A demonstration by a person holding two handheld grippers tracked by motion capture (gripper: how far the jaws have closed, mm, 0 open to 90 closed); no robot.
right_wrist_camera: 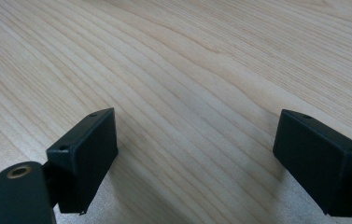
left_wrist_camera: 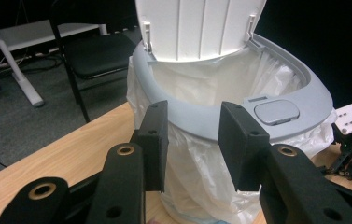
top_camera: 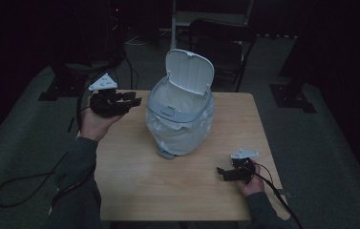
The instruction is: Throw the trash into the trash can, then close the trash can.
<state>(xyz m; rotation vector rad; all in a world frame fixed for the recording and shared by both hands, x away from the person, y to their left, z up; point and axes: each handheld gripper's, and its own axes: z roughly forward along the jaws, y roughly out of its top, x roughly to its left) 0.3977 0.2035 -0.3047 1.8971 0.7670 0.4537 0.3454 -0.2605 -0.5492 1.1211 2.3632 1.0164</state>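
Hovering at the table's left edge, the left gripper (top_camera: 129,101) is pointing to the right at the bin (top_camera: 180,119), its jaws spread with nothing between them. The bin is standing upright in the middle of the table (top_camera: 134,191), nearer this hand. It is grey-rimmed, with a white bag (left_wrist_camera: 197,163) lining it and its white lid (top_camera: 190,71) raised. The right gripper (top_camera: 225,174) is resting low at the right, jaws wide apart, empty.

The high view is dim, its surroundings nearly black; both tool views are brighter, with near jaws slightly soft.
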